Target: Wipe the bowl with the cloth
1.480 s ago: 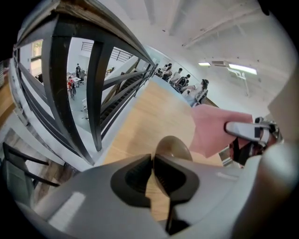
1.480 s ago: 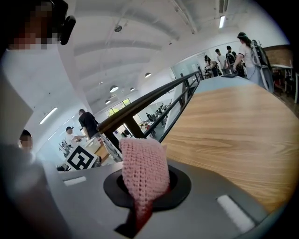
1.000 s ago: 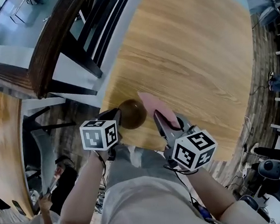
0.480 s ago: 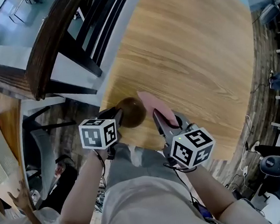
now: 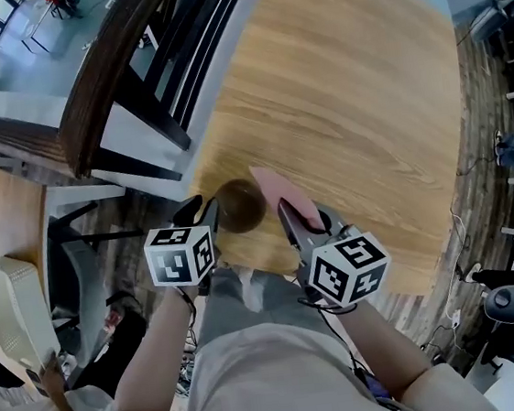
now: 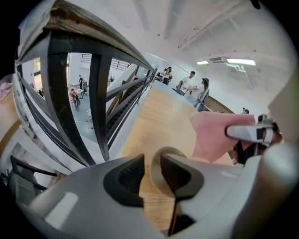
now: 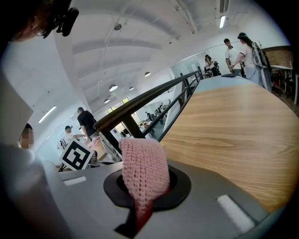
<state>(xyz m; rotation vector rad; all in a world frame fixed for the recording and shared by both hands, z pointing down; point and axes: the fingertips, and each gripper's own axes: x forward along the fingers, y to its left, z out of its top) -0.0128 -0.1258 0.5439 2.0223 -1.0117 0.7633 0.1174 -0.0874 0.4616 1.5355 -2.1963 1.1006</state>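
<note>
- Only the left gripper view shows the left hand-held gripper (image 6: 149,178) with its jaws opening. The rim of the bowl (image 6: 156,167) stands between them, and the pads look clear of it.
- The right gripper view shows the right hand-held gripper (image 7: 145,195) pinching the pink cloth (image 7: 144,169) upright.
- In the head view, the bowl sits on the table (image 5: 355,97) between both grippers. Its inside is too dark to read.

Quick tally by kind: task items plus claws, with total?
bowl: 1
pink cloth: 1
claws: 2 (left claw, jaws opening, bowl rim between them; right claw, shut on the pink cloth)
Total: 4
</note>
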